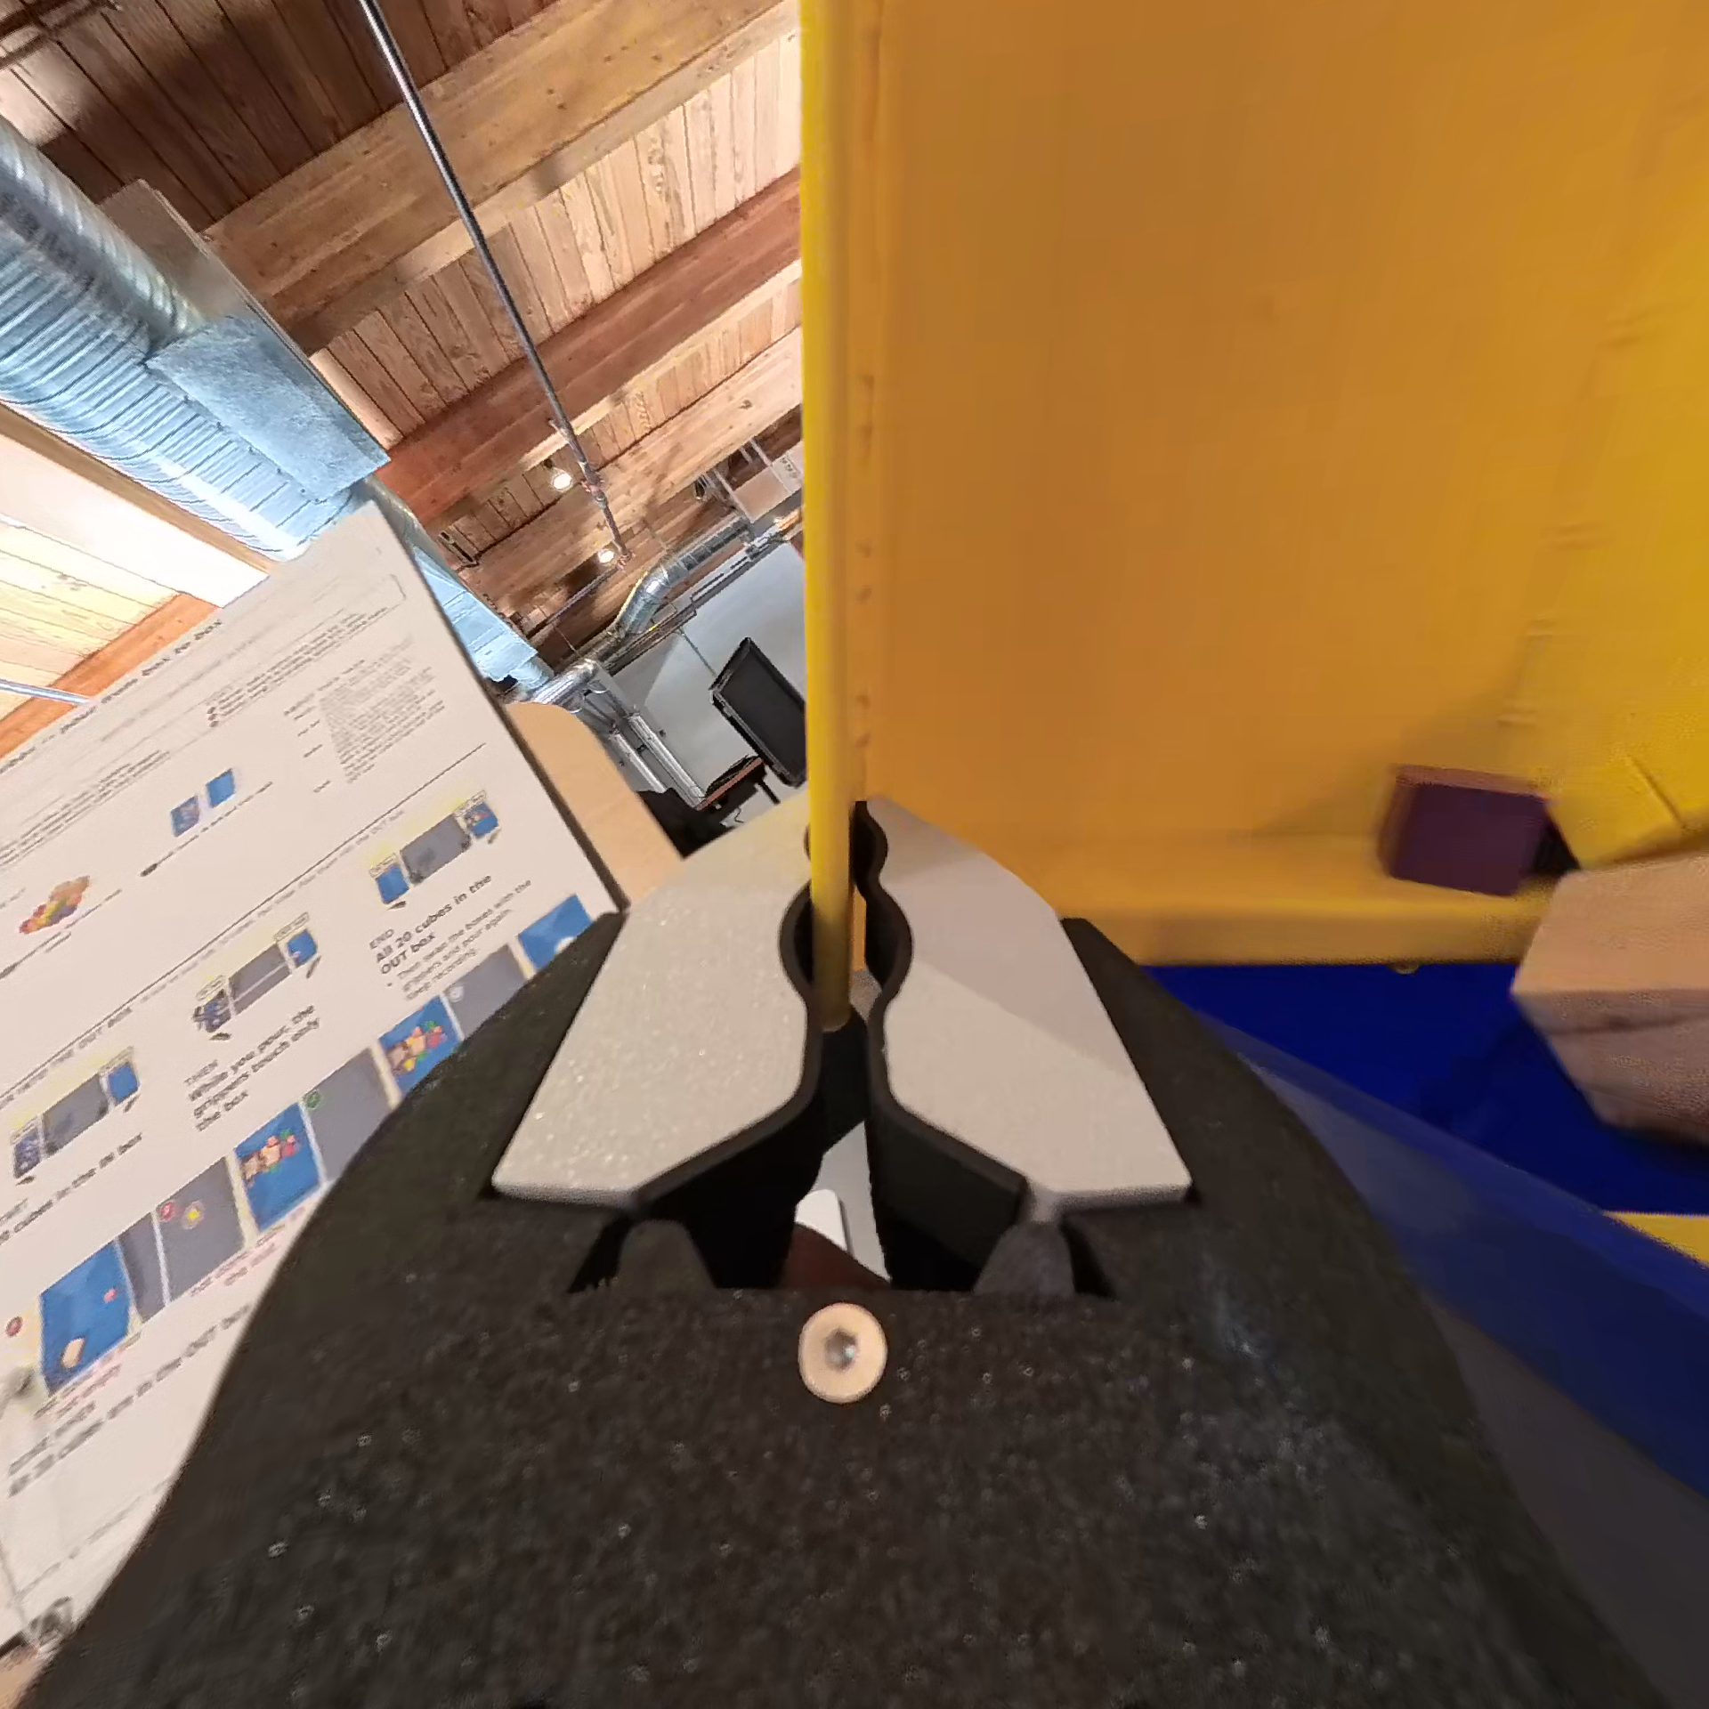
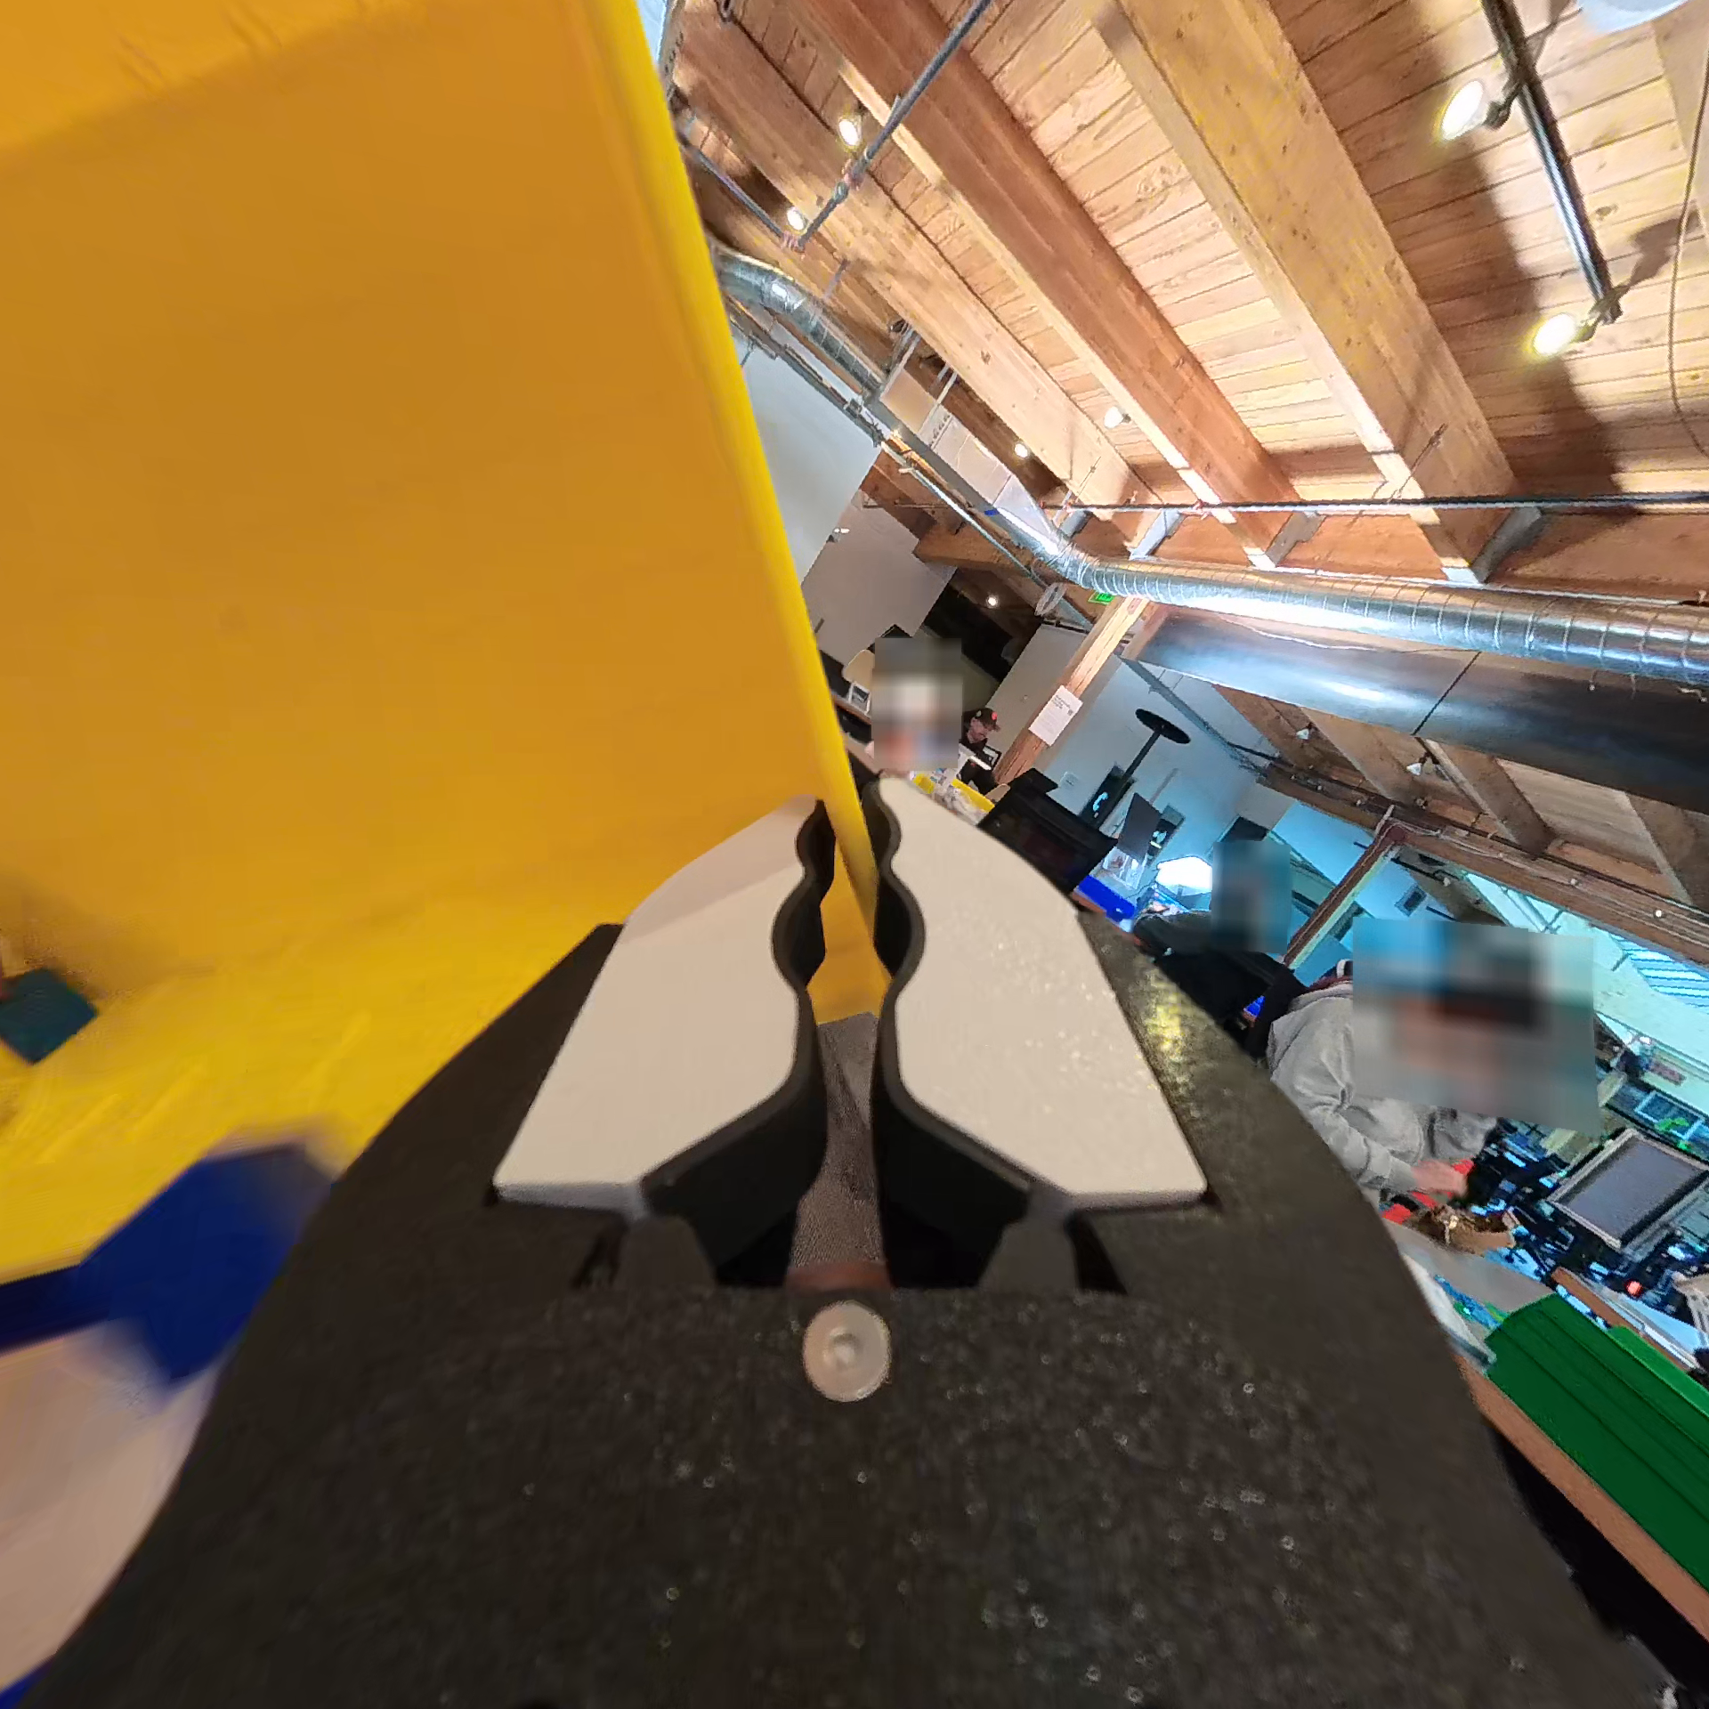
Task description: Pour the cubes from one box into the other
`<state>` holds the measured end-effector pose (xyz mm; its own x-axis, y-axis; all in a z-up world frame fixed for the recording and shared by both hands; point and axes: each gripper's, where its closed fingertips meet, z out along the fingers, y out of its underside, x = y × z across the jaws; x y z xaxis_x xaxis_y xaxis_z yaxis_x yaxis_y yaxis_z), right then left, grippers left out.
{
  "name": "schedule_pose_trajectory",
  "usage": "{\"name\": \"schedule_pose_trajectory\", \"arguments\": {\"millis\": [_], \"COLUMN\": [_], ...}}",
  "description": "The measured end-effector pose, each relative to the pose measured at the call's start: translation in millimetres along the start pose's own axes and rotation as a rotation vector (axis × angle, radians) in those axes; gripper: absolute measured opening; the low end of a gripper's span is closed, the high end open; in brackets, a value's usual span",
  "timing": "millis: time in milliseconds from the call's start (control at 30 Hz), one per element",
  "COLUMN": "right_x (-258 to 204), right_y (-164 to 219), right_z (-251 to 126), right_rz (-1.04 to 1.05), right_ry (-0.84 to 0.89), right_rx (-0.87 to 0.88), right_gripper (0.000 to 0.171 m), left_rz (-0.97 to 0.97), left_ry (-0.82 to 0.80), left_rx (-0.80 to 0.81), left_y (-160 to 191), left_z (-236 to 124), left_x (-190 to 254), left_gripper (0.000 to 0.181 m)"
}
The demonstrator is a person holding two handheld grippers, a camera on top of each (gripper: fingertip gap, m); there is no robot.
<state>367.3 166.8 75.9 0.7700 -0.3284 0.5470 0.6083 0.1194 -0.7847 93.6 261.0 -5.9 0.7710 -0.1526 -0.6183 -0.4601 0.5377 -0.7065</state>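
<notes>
From my left wrist view, the left tool (image 1: 843,911) is clamped on the thin edge of the yellow box (image 1: 1248,462) — the wall runs straight up between the two grey fingers (image 1: 684,1008), and the box's broad inside fills everything to the right of that edge. The box is tipped up high, with wooden ceiling beams (image 1: 573,305) and a silver duct (image 1: 157,370) showing to the left of it. Low in the yellow box, near its rim, I see a purple cube (image 1: 1466,832), and just beside it a plain wooden cube (image 1: 1628,999), blurred, overlapping the rim of the blue box (image 1: 1387,1045) that lies below the yellow one. Left of the tool stands a white instruction board (image 1: 231,925) with small pictures on it.

From my right wrist view, the right tool (image 2: 855,911) grips the yellow box (image 2: 370,462) by its other edge — the wall passes between the fingers (image 2: 999,1017), pressed against the right one, and the box's interior spreads to the left. Down in the box's low corner sits a teal cube (image 2: 42,1013). Below the yellow box I make out part of the blue box (image 2: 194,1230), blurred. To the right of the yellow box the room opens: wooden ceiling (image 2: 1202,231), a long metal duct (image 2: 1387,610), a person in a grey hoodie (image 2: 1350,1100), and a green stack (image 2: 1609,1415) on a far counter.
</notes>
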Motion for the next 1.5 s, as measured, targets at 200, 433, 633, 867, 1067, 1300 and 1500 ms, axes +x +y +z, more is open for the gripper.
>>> {"name": "schedule_pose_trajectory", "arguments": {"millis": [200, 433, 633, 867, 1067, 1300, 1500], "right_x": [-0.5, 13.6, 27.2, 25.2, -106.6, -402.2, -601.9], "right_y": [-3.2, -17.2, -35.4, -124.6, -237.8, -311.1, -310.7], "right_z": [7.1, 4.8, 7.7, 23.9, 28.3, -18.1, -60.3], "right_rz": [-0.007, 0.006, -0.003, -0.002, -0.145, -0.418, -0.504], "right_ry": [-0.023, 0.024, 0.031, -0.179, -0.590, -1.166, -1.518], "right_rx": [0.013, 0.062, 0.094, 0.036, -0.231, -0.411, -0.628], "right_gripper": [0.006, 0.006, 0.006, 0.005, 0.005, 0.005, 0.005], "left_rz": [0.006, -0.016, -0.025, -0.103, -0.170, -0.359, -0.585], "left_ry": [-0.031, -0.088, -0.106, -0.087, 0.044, 0.128, 0.172], "left_rx": [-0.006, 0.029, 0.030, -0.086, -0.474, -0.988, -1.260], "left_y": [-3.7, -24.8, -48.0, -82.7, -18.4, 110.5, 199.1], "left_z": [-1.3, 2.9, 8.9, -20.3, -131.3, -345.0, -455.2], "left_x": [-8.0, -21.1, -40.6, -118.7, -220.8, -329.7, -361.5], "left_gripper": [0.002, 0.003, 0.003, 0.004, 0.003, 0.003, 0.004]}}
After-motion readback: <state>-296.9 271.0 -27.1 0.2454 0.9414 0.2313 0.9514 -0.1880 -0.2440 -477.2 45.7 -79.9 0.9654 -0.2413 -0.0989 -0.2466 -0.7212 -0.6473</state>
